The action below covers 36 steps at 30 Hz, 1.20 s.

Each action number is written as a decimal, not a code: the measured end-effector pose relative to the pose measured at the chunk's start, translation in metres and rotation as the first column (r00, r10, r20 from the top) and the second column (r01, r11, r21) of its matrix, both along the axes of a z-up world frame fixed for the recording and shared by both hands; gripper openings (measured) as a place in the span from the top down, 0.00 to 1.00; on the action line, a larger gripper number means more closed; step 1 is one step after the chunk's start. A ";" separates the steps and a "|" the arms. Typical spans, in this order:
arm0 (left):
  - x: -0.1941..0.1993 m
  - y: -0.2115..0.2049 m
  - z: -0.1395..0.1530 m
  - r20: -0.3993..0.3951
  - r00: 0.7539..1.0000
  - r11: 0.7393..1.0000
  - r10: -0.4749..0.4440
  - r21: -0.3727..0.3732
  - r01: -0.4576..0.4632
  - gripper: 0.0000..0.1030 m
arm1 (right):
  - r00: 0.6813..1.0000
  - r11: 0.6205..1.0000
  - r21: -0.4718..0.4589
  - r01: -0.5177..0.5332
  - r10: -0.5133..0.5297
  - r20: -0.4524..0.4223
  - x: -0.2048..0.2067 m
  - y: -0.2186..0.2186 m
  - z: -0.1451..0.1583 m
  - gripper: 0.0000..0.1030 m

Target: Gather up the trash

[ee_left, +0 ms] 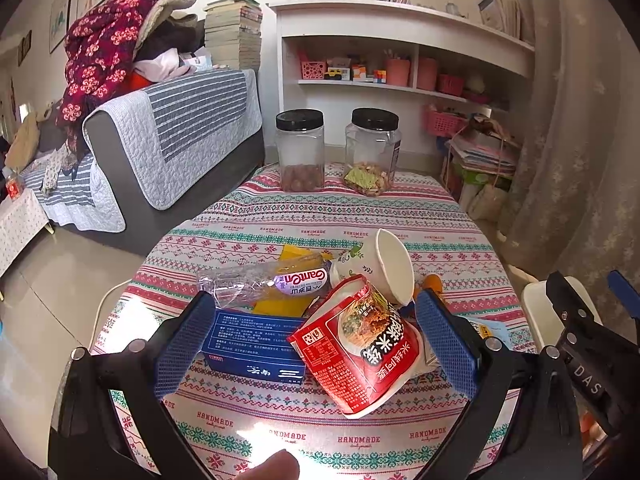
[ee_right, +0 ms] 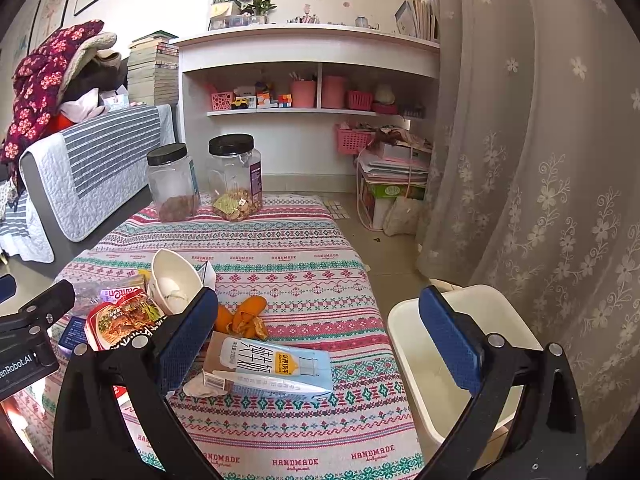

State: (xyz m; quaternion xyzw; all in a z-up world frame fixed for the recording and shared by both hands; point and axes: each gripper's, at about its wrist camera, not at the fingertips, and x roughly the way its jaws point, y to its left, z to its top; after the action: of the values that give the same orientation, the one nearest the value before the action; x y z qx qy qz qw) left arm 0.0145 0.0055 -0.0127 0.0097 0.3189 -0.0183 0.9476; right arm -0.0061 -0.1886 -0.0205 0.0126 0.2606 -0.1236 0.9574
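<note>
Nearest our left tongs lies a red noodle cup tipped on its side, between the two blue pads, which stand wide apart and touch nothing. Beside it, to the left, sits a blue box, and behind that a crushed clear bottle rests over a yellow wrapper. A white paper cup leans on its side just behind the noodle cup, mouth toward us. All of this rests on the bench, covered with a patterned cloth. At the far end stand two clear jars with black lids, upright and near each other. Our right tongs are also spread open and hold nothing; between their pads we see a light blue milk carton lying flat, with orange peel just behind it. A white bin stands beside the bench at the right, its inside looking bare as far as we can see. A fingertip shows at the bottom edge of the left view.
</note>
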 end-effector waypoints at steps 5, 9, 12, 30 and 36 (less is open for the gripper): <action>0.002 0.002 -0.001 -0.005 1.000 1.000 0.001 0.000 -0.001 0.06 | 1.000 1.000 0.001 0.001 -0.001 -0.003 0.001 0.000 0.000 0.07; 0.002 0.002 -0.003 -0.008 1.000 1.000 0.004 -0.002 -0.004 0.06 | 1.000 1.000 0.002 0.000 0.000 -0.004 0.001 0.000 -0.001 0.07; 0.003 0.003 -0.003 -0.012 1.000 1.000 0.006 -0.003 -0.006 0.06 | 1.000 1.000 -0.001 0.000 0.000 -0.006 0.002 0.000 -0.002 0.07; 0.005 0.004 -0.007 -0.024 1.000 1.000 0.012 -0.003 -0.012 0.06 | 1.000 1.000 0.009 0.000 0.000 -0.022 0.003 0.001 -0.004 0.07; 0.005 0.003 -0.007 -0.024 1.000 1.000 0.013 -0.001 -0.013 0.06 | 1.000 1.000 0.007 0.000 0.001 -0.023 0.003 0.001 -0.004 0.07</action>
State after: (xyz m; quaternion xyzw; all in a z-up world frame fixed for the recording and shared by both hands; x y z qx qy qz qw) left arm 0.0196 0.0088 -0.0199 0.0066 0.3302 -0.0123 0.9438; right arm -0.0035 -0.1874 -0.0248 0.0143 0.2722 -0.1226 0.9543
